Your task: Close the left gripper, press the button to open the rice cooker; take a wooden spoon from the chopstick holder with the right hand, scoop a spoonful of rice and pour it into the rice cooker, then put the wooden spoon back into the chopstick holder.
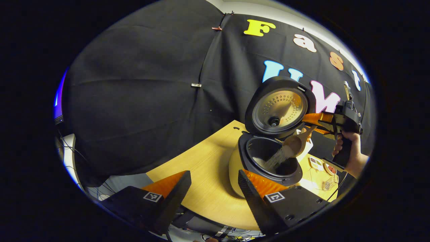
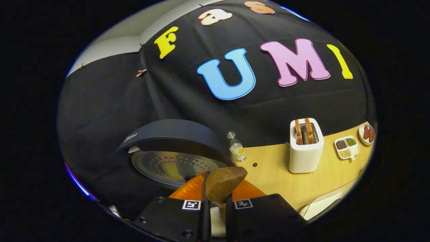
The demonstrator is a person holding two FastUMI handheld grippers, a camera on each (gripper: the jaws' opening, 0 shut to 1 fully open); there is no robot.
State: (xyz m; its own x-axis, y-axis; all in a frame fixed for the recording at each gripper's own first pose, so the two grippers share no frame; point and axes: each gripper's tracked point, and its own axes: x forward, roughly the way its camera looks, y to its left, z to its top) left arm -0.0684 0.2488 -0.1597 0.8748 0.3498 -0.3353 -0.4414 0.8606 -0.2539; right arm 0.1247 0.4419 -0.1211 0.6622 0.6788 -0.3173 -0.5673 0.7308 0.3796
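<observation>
Rice (image 1: 276, 160) pouring – spoon (image 1: 295, 144) over cooker (image 1: 268, 161) rim

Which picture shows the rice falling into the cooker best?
The left gripper view: rice streams from the tilted wooden spoon into the open rice cooker. The right gripper view shows the spoon up close, pinched between the right gripper fingers.
</observation>
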